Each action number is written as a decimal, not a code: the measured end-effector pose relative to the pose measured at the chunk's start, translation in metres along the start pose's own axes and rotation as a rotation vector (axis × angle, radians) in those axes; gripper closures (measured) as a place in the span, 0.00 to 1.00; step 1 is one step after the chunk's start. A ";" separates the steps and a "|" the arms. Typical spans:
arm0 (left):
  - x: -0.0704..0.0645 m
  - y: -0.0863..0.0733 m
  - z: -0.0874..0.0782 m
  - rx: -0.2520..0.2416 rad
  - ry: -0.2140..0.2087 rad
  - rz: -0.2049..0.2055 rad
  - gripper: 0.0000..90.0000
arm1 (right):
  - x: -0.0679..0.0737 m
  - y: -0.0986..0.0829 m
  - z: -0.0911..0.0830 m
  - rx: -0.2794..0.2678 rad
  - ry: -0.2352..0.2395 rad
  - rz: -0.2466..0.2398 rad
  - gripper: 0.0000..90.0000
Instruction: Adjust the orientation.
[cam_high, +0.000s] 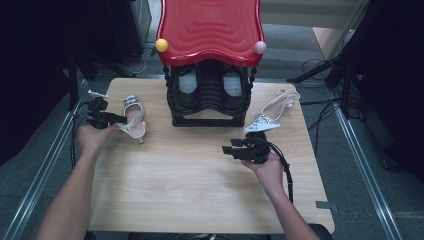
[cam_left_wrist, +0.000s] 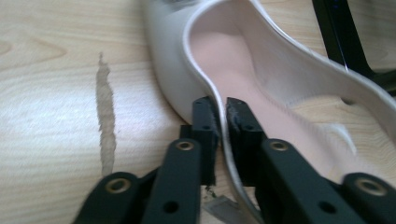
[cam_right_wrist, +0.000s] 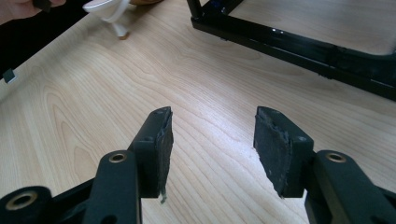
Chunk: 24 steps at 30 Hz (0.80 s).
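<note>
A wooden table (cam_high: 200, 200) holds a black shoe rack (cam_high: 209, 95) with a red top at its far middle. At the far left lies a white heeled sandal (cam_high: 133, 117) — the left gripper (cam_left_wrist: 221, 122) has its jaws pinched on the sandal's side wall. The right gripper (cam_right_wrist: 210, 140) hovers over bare wood near the middle right, jaws wide apart and empty. A second sandal (cam_high: 272, 111) lies right of the rack.

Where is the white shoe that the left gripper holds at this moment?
In the high view the white shoe lies on the left part of the wooden table, left of the black shoe rack. The left gripper is shut on its side rim.
</note>
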<state>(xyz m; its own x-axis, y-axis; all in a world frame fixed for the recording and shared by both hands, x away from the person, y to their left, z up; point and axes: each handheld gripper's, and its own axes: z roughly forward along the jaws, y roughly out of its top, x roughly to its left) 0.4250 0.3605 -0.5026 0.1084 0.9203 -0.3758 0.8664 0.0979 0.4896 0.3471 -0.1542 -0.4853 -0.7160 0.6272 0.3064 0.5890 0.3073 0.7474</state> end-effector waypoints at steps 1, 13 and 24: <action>0.002 0.000 -0.002 0.003 0.008 -0.003 0.96 | -0.001 0.000 0.000 -0.001 0.001 0.004 0.54; 0.000 -0.001 -0.011 -0.019 -0.071 -0.050 0.98 | -0.006 -0.004 -0.002 -0.001 -0.021 0.014 0.54; -0.020 -0.014 -0.030 -0.021 -0.132 0.001 0.98 | -0.008 0.000 -0.002 -0.005 -0.021 0.009 0.54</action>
<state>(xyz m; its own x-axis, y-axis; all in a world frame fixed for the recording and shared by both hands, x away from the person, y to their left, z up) 0.3963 0.3524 -0.4785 0.1736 0.8626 -0.4753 0.8561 0.1064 0.5057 0.3524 -0.1605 -0.4870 -0.7029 0.6447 0.3006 0.5932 0.2981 0.7478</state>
